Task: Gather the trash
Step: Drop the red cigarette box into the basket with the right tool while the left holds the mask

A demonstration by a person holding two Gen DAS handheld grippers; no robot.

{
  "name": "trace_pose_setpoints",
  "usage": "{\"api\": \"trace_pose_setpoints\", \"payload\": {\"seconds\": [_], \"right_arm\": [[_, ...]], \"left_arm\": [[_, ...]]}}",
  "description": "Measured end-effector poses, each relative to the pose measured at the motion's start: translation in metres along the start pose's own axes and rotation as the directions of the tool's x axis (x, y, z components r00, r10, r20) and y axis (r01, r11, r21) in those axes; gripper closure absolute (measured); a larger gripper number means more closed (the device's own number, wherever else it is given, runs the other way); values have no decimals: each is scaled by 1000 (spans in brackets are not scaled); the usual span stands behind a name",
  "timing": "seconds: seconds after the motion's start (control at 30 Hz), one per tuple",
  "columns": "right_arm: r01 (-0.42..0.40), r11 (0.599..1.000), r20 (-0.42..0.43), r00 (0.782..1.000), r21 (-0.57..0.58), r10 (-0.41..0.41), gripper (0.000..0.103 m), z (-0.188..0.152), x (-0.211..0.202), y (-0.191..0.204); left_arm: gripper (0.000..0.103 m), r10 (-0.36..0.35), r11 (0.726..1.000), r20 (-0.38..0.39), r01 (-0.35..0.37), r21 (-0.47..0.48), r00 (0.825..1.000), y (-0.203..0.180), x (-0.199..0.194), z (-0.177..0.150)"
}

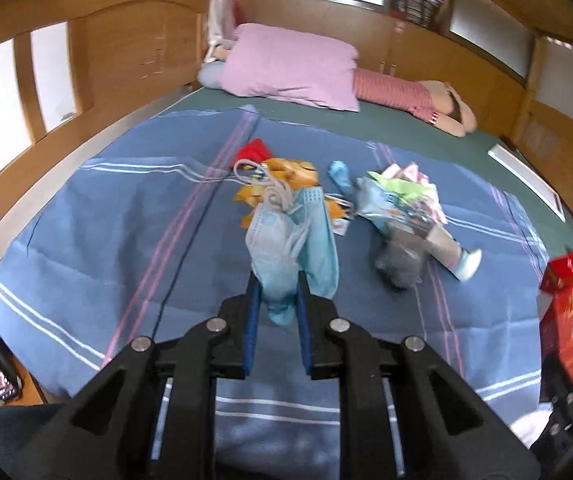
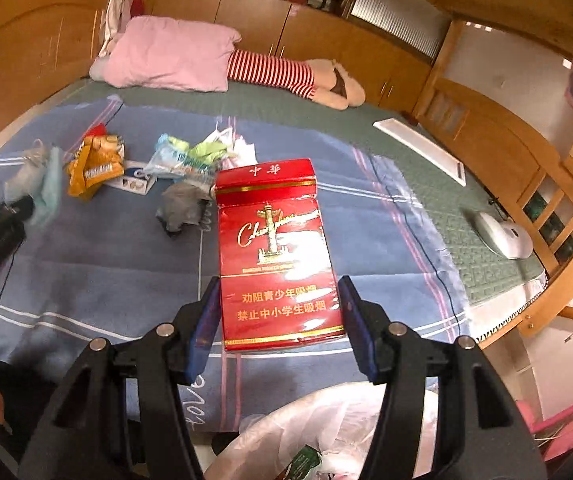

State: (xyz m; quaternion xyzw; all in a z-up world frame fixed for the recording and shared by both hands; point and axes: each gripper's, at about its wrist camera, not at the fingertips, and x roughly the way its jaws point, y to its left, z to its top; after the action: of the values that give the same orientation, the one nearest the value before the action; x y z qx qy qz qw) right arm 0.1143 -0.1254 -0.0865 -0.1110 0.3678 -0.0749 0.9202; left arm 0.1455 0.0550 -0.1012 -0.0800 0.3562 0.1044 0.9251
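My left gripper [image 1: 278, 284] is shut on a bunch of light-blue face masks [image 1: 286, 236], held above the blue striped blanket [image 1: 106, 240]. In the right wrist view the left gripper [image 2: 2, 224] and the masks [image 2: 42, 184] show blurred at the left edge. My right gripper [image 2: 280, 286] is shut on a red cigarette box [image 2: 274, 232], with a pad on each long side and the box lifted off the bed. The same box [image 1: 566, 304] appears at the right edge of the left wrist view. On the blanket lie a yellow snack wrapper [image 2: 94, 164], crumpled plastic wrappers [image 2: 194, 156] and a grey wad [image 2: 182, 204].
A white plastic bag [image 2: 326, 432] gapes below the right gripper at the bed's near edge. A pink pillow [image 2: 170, 52] and a striped plush toy [image 2: 278, 72] lie at the head of the bed. A computer mouse [image 2: 502, 236] and a white strip [image 2: 422, 144] lie right. Wooden rails surround the bed.
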Motion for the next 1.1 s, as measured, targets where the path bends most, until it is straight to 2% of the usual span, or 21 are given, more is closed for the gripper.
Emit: {"api": "trace_pose_setpoints", "payload": {"seconds": [0.33, 0.5, 0.63, 0.73, 1.1], "right_arm": [[-29, 999, 3, 1000, 17, 29, 46, -4, -7, -3], [-52, 998, -15, 999, 34, 52, 46, -5, -5, -5], [-53, 998, -19, 998, 38, 53, 46, -7, -6, -7], [-68, 996, -23, 997, 60, 70, 46, -9, -8, -15], [-59, 995, -36, 997, 79, 62, 46, -12, -7, -22]], "left_arm": [[85, -3, 1000, -32, 4, 23, 999, -5, 7, -1], [85, -37, 999, -56, 39, 25, 998, -5, 13, 1], [85, -94, 995, -82, 96, 30, 992, -7, 16, -1], [85, -118, 992, -77, 121, 33, 990, -8, 14, -2], [85, -89, 993, -44, 92, 68, 995, -14, 9, -3]]}}
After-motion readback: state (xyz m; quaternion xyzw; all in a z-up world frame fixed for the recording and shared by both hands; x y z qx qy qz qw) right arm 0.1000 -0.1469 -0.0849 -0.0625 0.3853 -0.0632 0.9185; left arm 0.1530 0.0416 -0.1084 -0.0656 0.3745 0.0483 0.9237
